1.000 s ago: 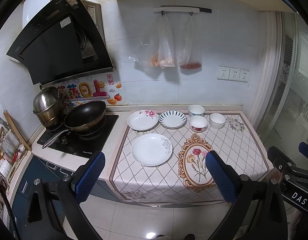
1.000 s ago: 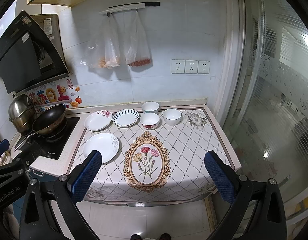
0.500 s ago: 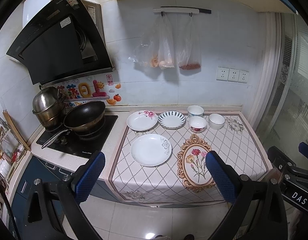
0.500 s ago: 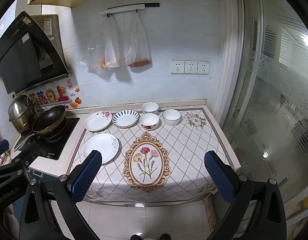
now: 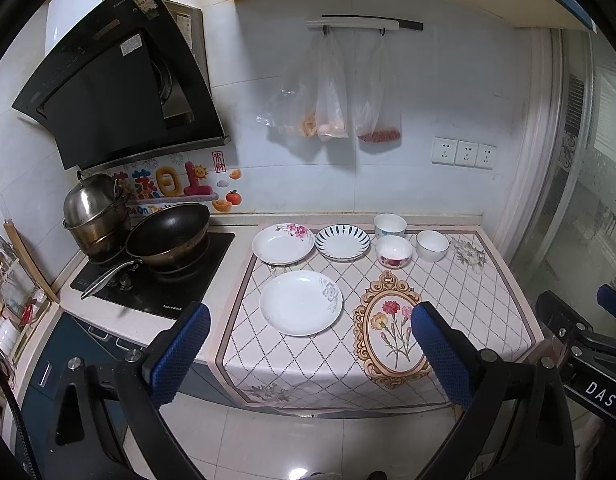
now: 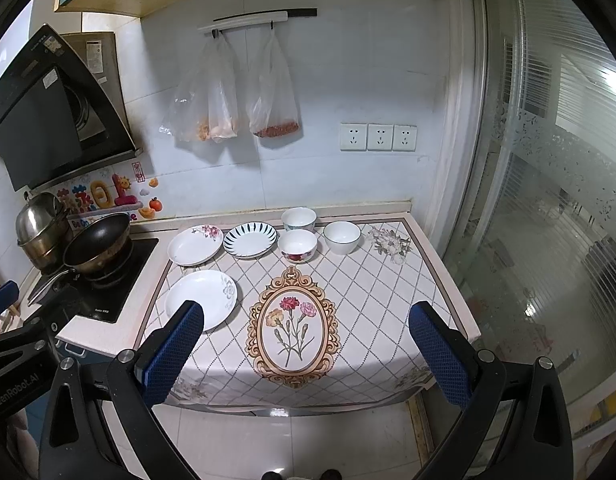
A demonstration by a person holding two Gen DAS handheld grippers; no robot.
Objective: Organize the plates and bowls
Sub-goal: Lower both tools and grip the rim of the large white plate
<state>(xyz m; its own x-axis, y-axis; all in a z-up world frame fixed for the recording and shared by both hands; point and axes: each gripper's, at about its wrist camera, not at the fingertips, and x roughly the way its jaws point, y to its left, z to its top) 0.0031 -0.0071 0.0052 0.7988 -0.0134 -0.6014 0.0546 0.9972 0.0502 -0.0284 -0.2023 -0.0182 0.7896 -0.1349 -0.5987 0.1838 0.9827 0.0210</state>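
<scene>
Far left: steel pot (image 5: 93,212) and black wok (image 5: 167,236) on the stove (image 5: 195,276), under the range hood (image 5: 115,80). Next, on the patterned cloth (image 5: 348,364) over the tabletop (image 5: 107,312): plain white plate (image 5: 300,303) nearest the front edge, alone. Behind it, along the wall, a back row: rose-patterned plate (image 5: 283,243), then blue-striped plate (image 5: 342,242) just beside it, then three bowls close together — blue-trimmed bowl (image 5: 390,226) at the back, red-flowered bowl (image 5: 394,251) in front of it, plain white bowl (image 5: 432,245) farthest right. Above, plastic bags (image 5: 332,96) hung from a wall rail. Left claw (image 5: 310,356) spread wide, holding nothing, raised in front of the tabletop edge. Right claw (image 6: 305,354) likewise spread wide and bare, also in front of the edge, framing the oval flower motif (image 6: 293,326).
</scene>
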